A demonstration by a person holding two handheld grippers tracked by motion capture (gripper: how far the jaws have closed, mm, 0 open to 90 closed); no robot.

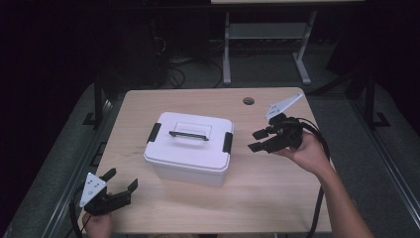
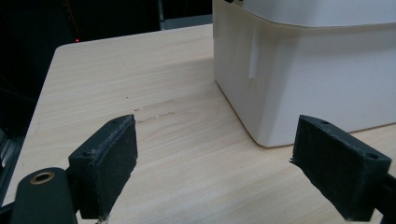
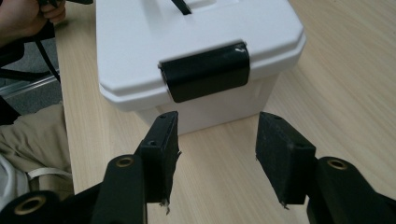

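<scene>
A white lidded storage box [image 1: 190, 146] with a black top handle [image 1: 188, 135] and a black latch on each end stands mid-table. My right gripper [image 1: 256, 140] is to the right of the box, open, jaws pointing at its right latch [image 1: 228, 142] with a small gap. In the right gripper view that latch [image 3: 205, 71] lies just beyond the empty gripper [image 3: 217, 140]. My left gripper [image 1: 121, 180] rests open near the front left edge, apart from the box. In the left gripper view the box's corner [image 2: 303, 74] sits beyond the gripper [image 2: 215, 158].
The wooden table [image 1: 163, 106] has a round cable hole [image 1: 248, 101] at the back right. Behind the table stand a grey metal frame [image 1: 267, 44] and loose cables on a dark floor. Bare tabletop lies in front of and to the left of the box.
</scene>
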